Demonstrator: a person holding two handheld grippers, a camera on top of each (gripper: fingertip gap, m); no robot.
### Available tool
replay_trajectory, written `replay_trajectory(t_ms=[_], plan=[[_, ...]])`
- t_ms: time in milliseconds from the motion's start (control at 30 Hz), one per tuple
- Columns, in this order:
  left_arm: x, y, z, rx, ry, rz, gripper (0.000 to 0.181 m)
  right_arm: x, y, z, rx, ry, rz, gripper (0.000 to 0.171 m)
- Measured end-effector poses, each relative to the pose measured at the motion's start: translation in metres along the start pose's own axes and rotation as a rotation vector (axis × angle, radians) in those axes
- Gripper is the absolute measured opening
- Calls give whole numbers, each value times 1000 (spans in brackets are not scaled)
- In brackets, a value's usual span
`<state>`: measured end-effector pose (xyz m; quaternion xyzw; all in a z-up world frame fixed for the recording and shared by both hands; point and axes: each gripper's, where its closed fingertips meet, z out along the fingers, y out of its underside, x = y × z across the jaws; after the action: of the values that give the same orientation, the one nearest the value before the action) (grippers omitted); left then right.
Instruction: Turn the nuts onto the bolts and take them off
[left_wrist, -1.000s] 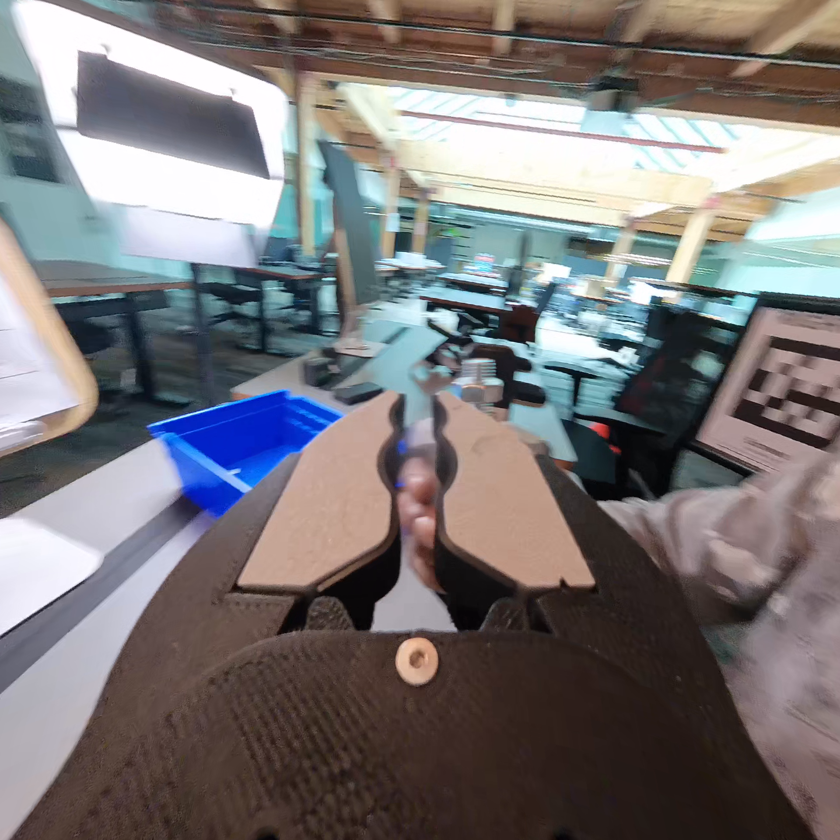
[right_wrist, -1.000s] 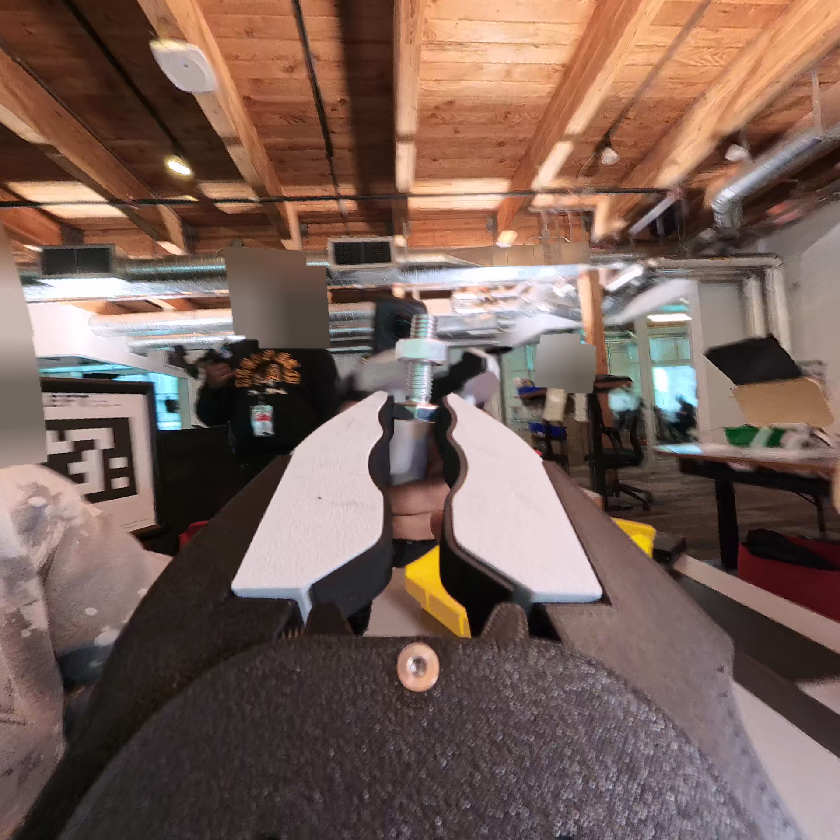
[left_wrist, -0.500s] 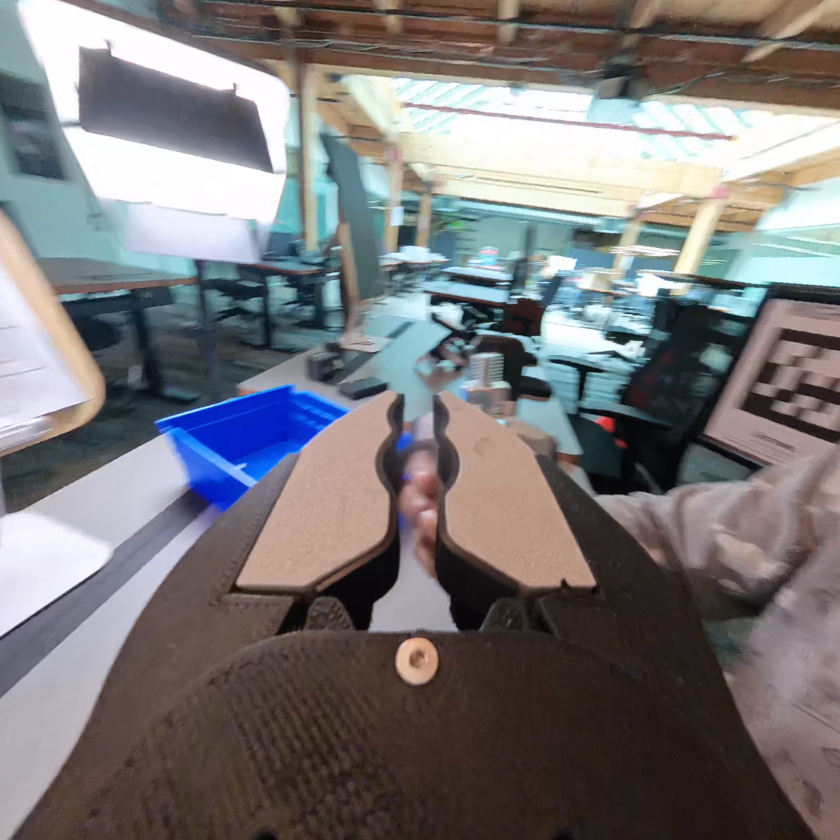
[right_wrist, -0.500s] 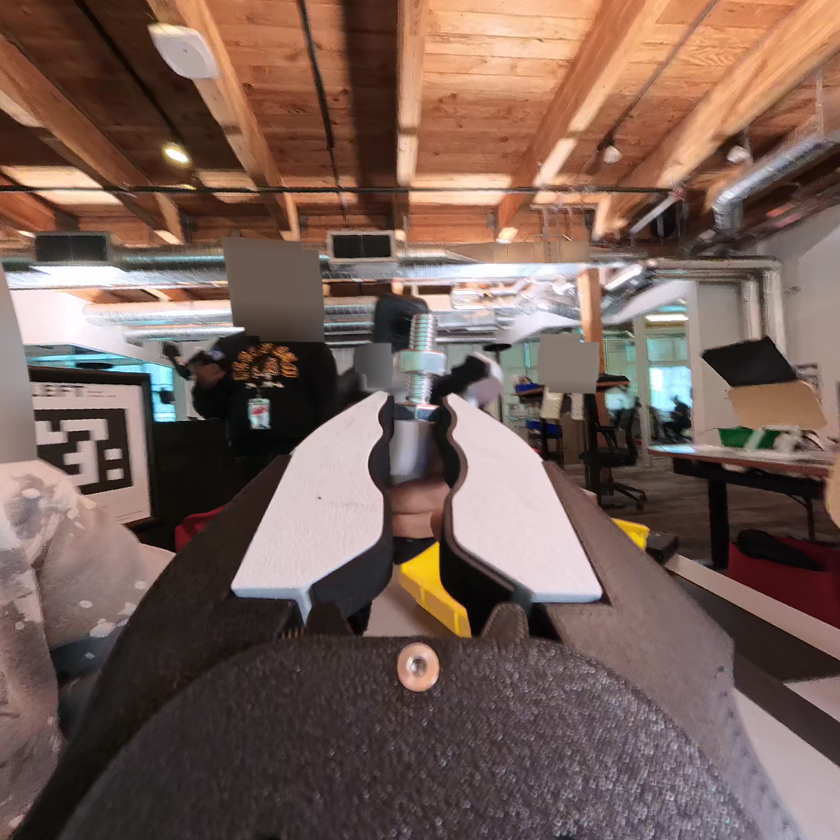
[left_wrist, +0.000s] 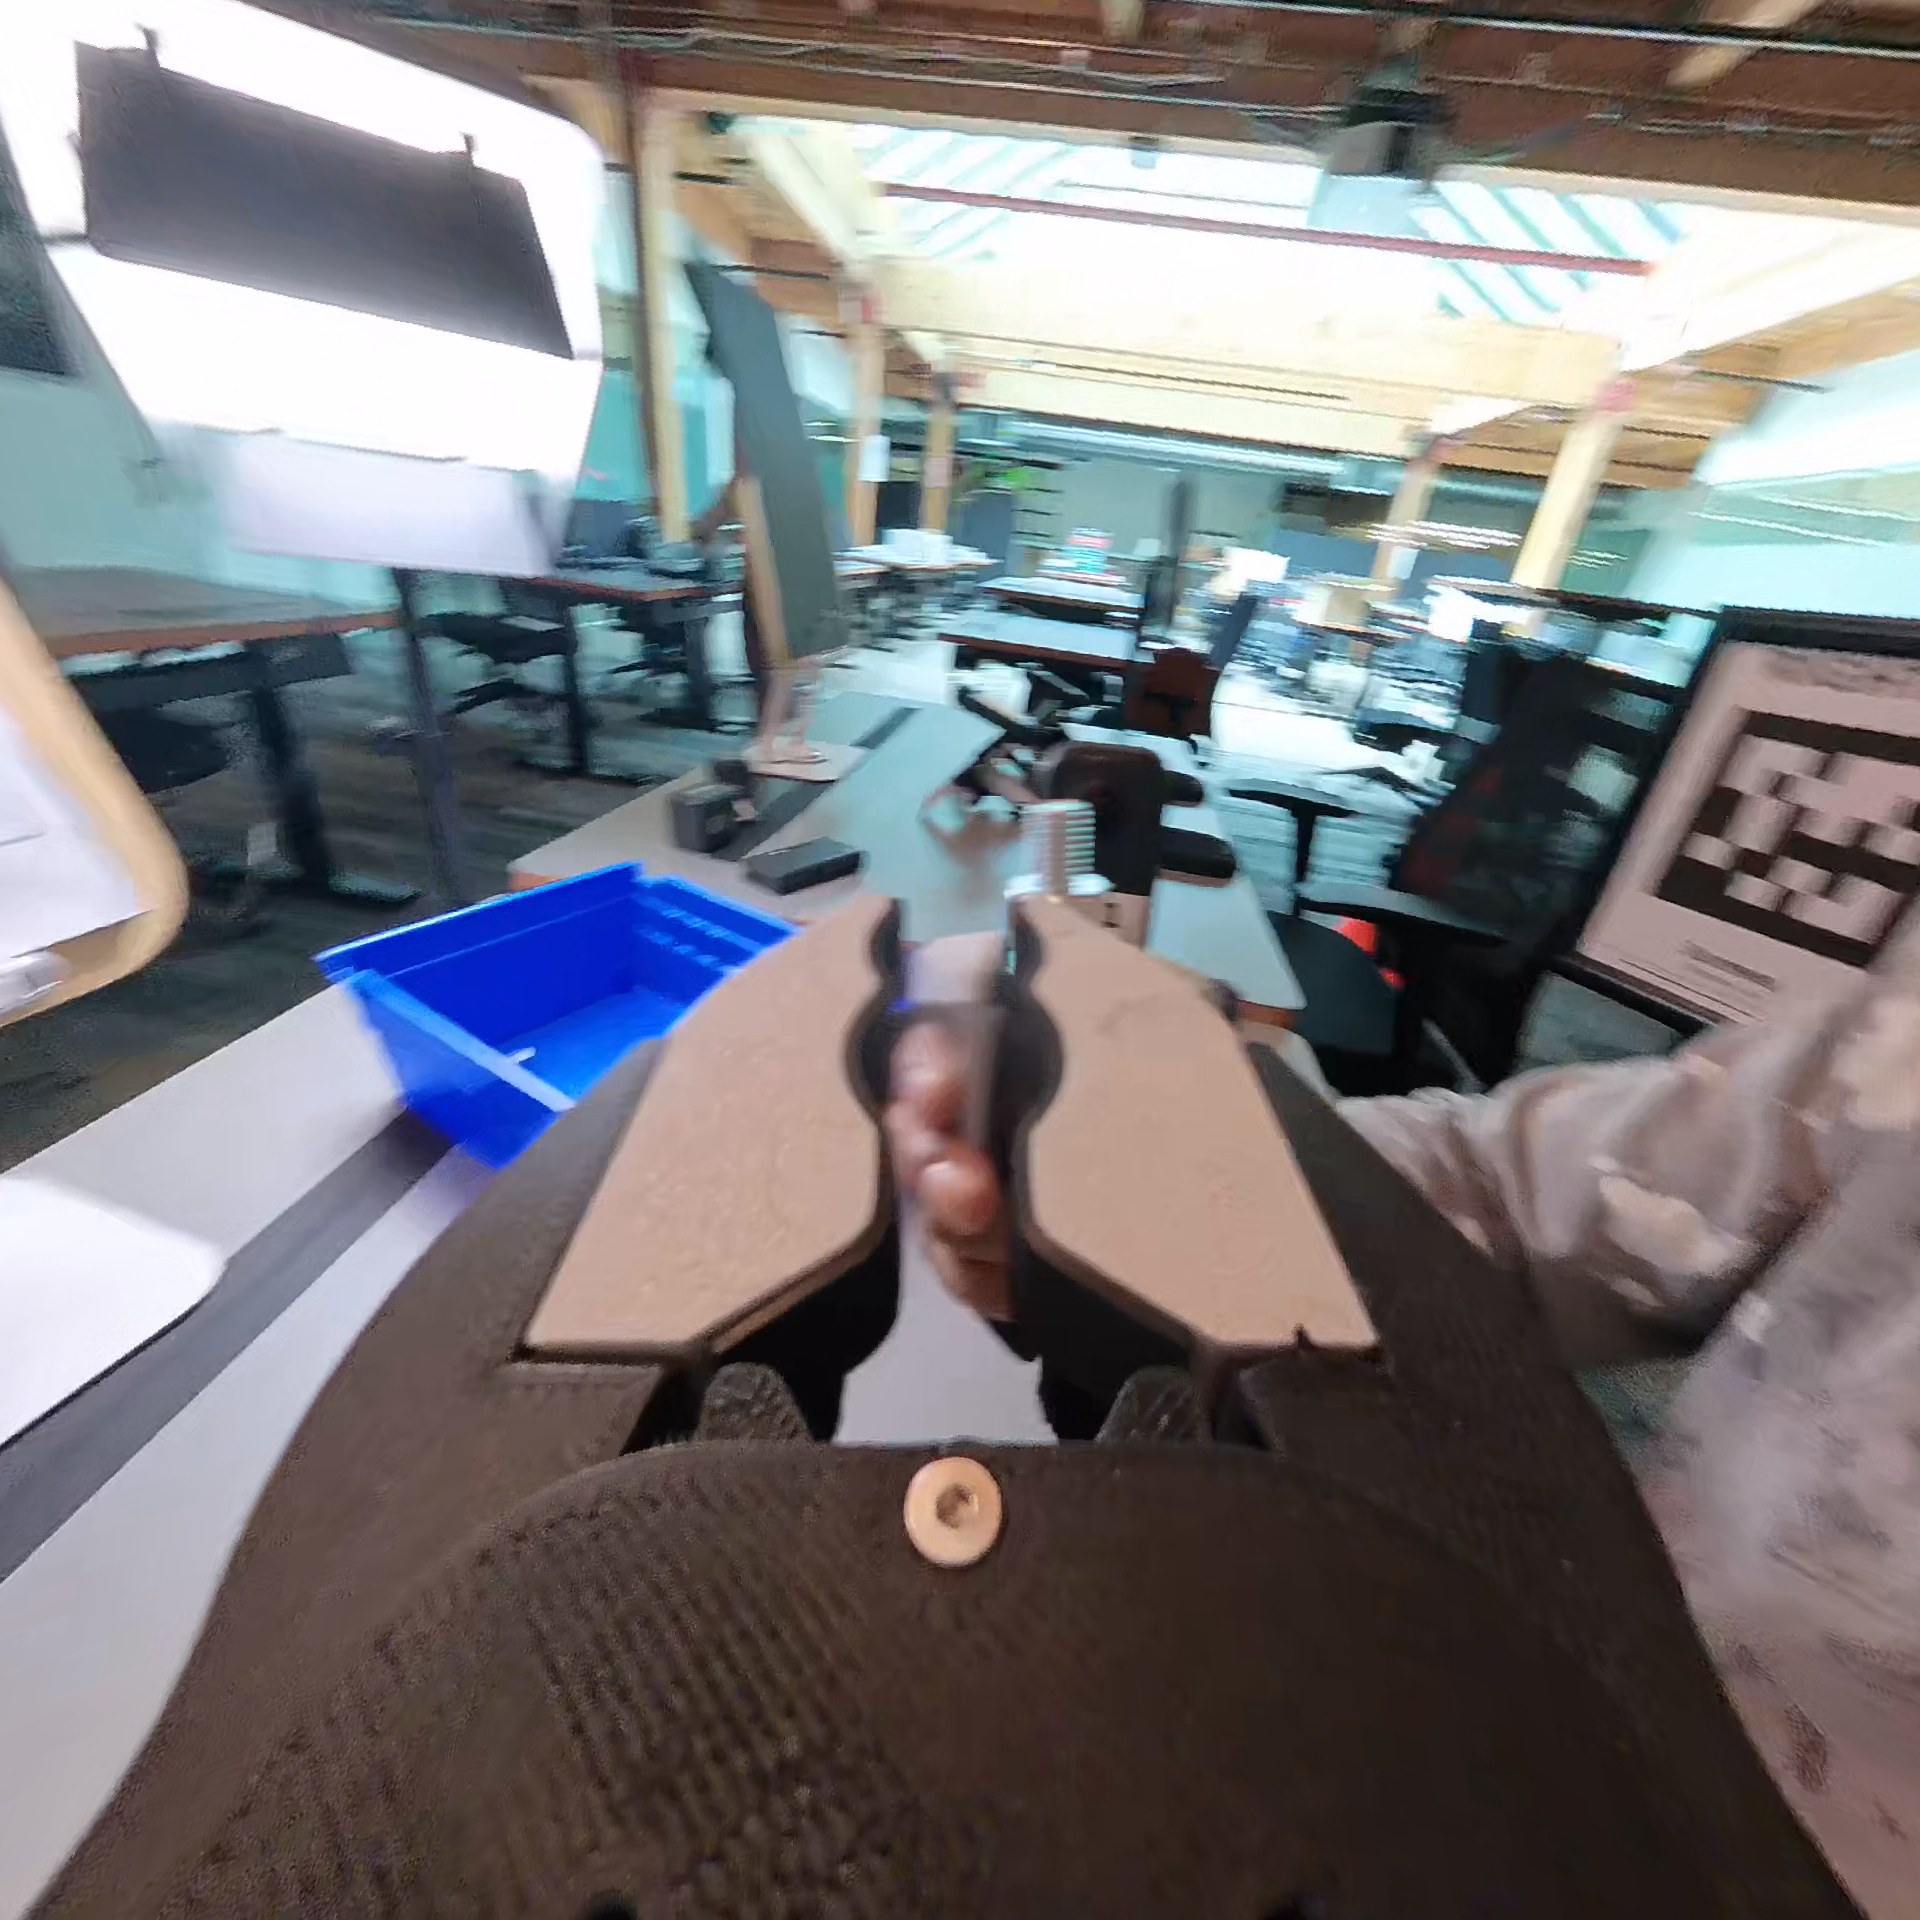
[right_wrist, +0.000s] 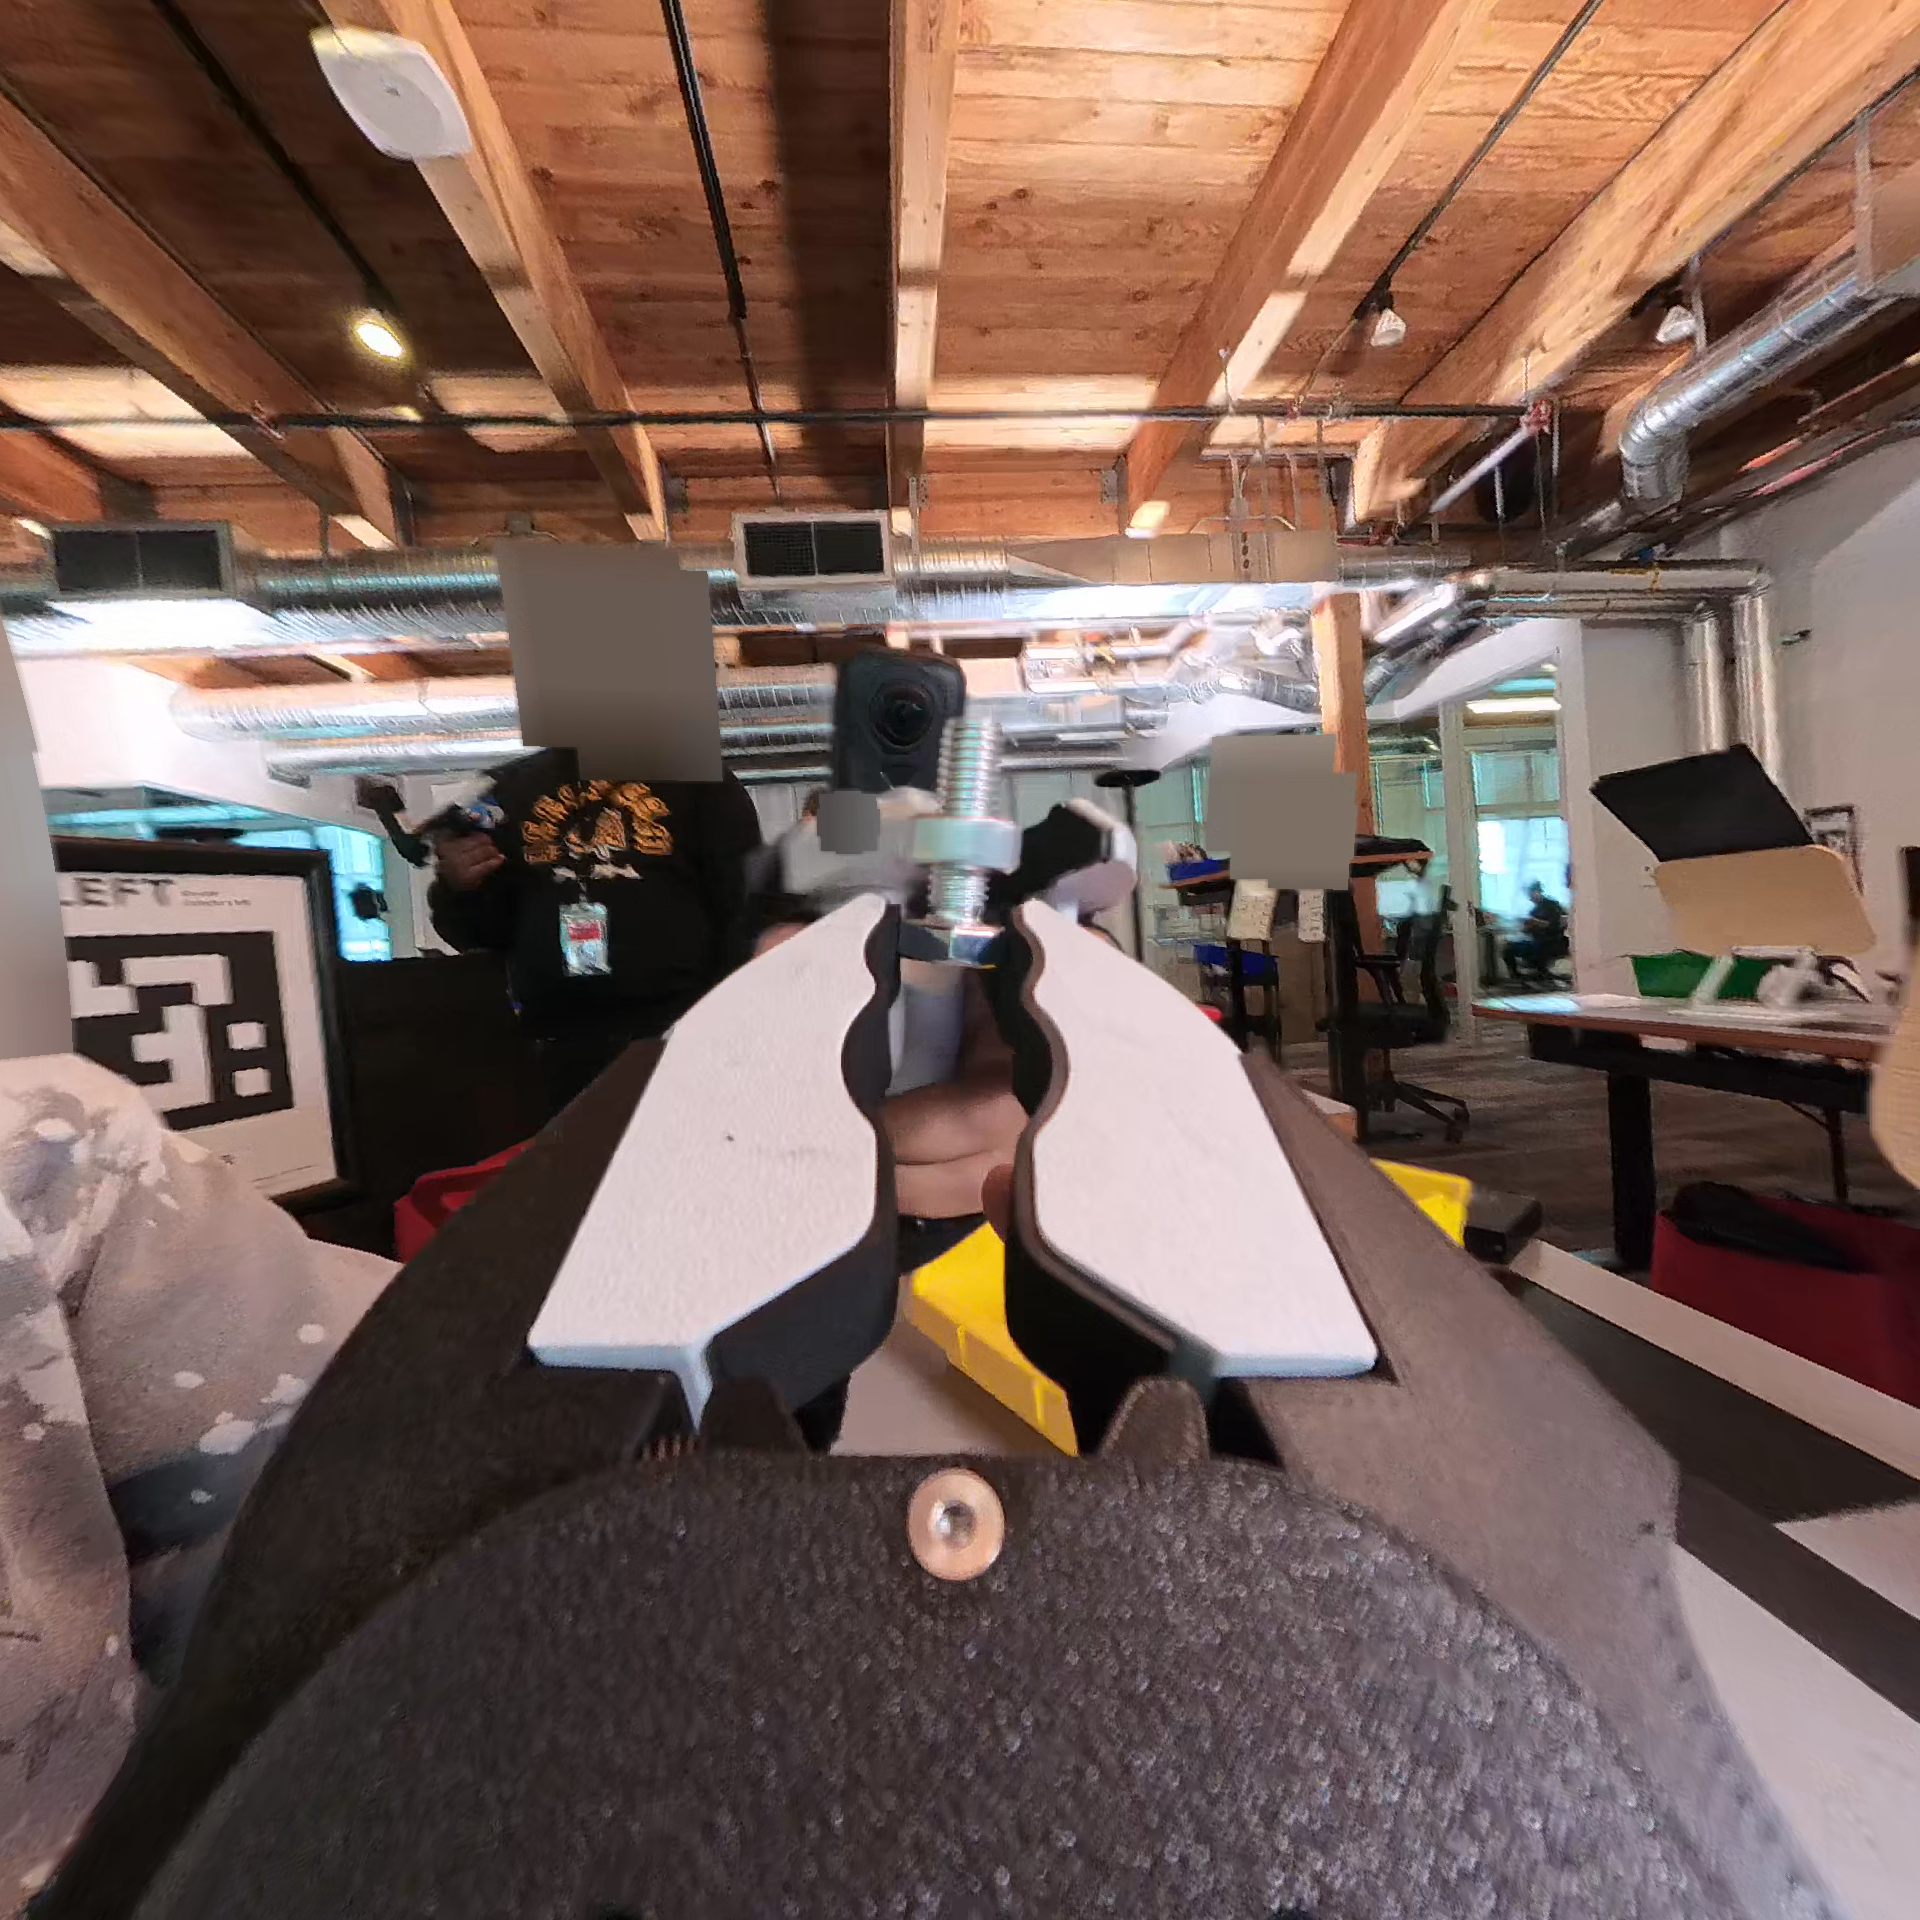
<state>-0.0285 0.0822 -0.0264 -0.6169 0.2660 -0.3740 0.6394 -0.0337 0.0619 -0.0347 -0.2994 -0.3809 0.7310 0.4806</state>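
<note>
Step in hand: nut-turning on a bolt held up in the air between the two tools; whether the nut is going on or coming off cannot be told from these frames.

Bolt: silver threaded bolt (right_wrist: 961, 831), upright, hex head down at the tips of the right gripper (right_wrist: 954, 940). In the left wrist view the same bolt (left_wrist: 1055, 847) stands just past that tool's tips.

Nut: silver hex nut (right_wrist: 964, 836) part-way along the thread, bare thread above and below it.

Right gripper: jaws narrow, closed on the bolt's head end; white pads (right_wrist: 748, 1153) angled up toward the ceiling beams.

Left gripper: left gripper (left_wrist: 951, 930) with tan pads (left_wrist: 748, 1132), narrow gap. Bolt sits off its right tip. Nothing clearly pinched; motion blur, so whether it grips anything I cannot tell.

Hand pose: both tools raised off the table, tips meeting at the bolt. A hand (left_wrist: 951, 1153) shows through the left tool's gap, a speckled grey sleeve (left_wrist: 1662, 1195) on its right.

Surroundings: blue bin (left_wrist: 540, 987) on the table ahead-left of the left tool; yellow bin (right_wrist: 987, 1330) below the right tool.

Next move, my judgement: left tips need to close squarely on the nut's flats, then rotate about the bolt axis while the right holds the head steady.

Risk: tilt in the right grip would let the bolt swing out of line.
</note>
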Motion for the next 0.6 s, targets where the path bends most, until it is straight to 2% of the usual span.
replay_trajectory(t_ms=[67,333,433,467,500,567,600], plan=[[-18,1,-7,5,-97,33,14,-4,-4,-2,11,-32,6,18],[14,-4,0,30,75,14,34,0,1,0,-22,5,-16,19],[9,1,3,8,48,31,34,-1,2,1,-32,8,-28,18],[8,1,2,10,47,18,31,0,2,1,-29,16,-29,19],[-1,1,0,5,1,10,20,0,-1,-1,-14,3,-22,19],[-18,5,-5,-16,-95,56,19,-4,-4,-2,-6,-22,-15,19],[-17,5,-6,-12,-78,42,21,-4,-4,-1,-11,-17,-30,18]])
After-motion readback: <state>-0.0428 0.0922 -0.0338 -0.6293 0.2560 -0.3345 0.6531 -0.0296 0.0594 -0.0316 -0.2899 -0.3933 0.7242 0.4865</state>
